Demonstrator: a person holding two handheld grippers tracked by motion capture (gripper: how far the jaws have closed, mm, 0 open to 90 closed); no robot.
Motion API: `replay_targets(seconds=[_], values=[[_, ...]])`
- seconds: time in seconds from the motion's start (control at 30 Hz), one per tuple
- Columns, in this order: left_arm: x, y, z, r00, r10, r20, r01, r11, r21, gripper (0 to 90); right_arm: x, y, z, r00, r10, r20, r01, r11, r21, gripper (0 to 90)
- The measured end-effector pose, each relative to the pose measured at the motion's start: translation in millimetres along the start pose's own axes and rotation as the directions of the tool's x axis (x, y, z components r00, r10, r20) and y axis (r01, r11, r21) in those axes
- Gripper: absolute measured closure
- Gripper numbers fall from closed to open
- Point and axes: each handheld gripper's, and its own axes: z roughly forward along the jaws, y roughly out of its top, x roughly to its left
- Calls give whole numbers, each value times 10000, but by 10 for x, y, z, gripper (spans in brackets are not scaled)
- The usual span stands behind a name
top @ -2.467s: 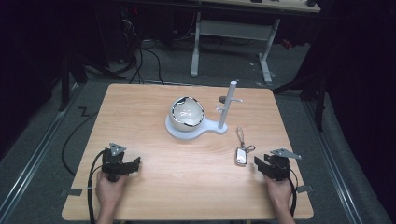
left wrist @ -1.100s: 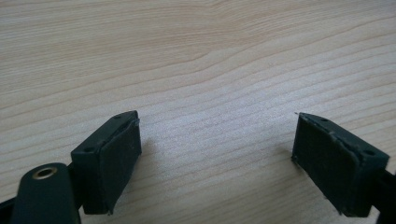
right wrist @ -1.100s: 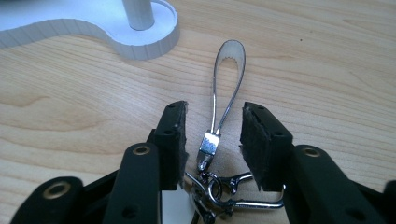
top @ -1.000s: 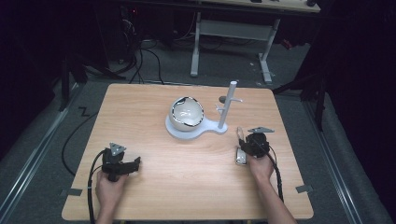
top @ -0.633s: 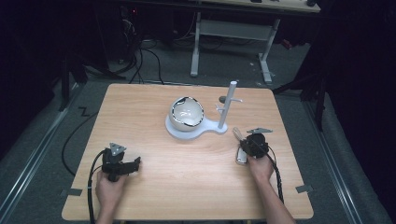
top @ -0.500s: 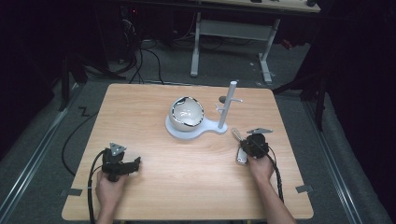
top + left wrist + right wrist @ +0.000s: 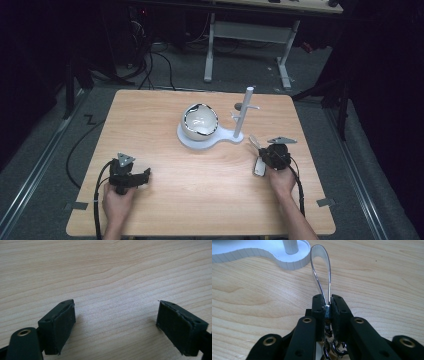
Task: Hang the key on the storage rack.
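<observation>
A key fob (image 7: 259, 168) with metal rings and a grey strap loop (image 7: 321, 270) lies on the wooden table (image 7: 210, 200), right of centre. My right gripper (image 7: 327, 301) is shut on the base of that loop, which sticks out past the fingertips towards the white stand's base (image 7: 262, 253). From above, the right gripper (image 7: 263, 150) sits just right of the stand (image 7: 242, 112), with the loop (image 7: 254, 142) in front of it. My left gripper (image 7: 144, 175) rests near the front left. Its pads (image 7: 62, 325) stand wide apart over bare wood, holding nothing.
The white stand has an upright post with short pegs and a flat base (image 7: 192, 141) carrying a round white bowl (image 7: 200, 121). Beyond the table's far edge stand a desk frame (image 7: 245, 35) and cables on the dark floor.
My right hand has come forward from the table's near right edge to the key fob and holds the strap loop. The left hand has stayed put.
</observation>
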Motion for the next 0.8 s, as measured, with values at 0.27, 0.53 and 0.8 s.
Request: replay_targets(seconds=[0.27,0.53,0.8], values=[[0,0,0,10000,-2,-5,2,10000,0,159,2,12,-145,9998,-34,-203,25,9991,-433,818],[2,3,3,10000,8,8,-8,10000,-7,159,-17,24,-320,9989,-39,-473,-1,9966,-825,818],[0,1,1,10000,22,7,-22,10000,8,159,-28,58,-420,9983,-105,-580,32,9921,-1256,818]])
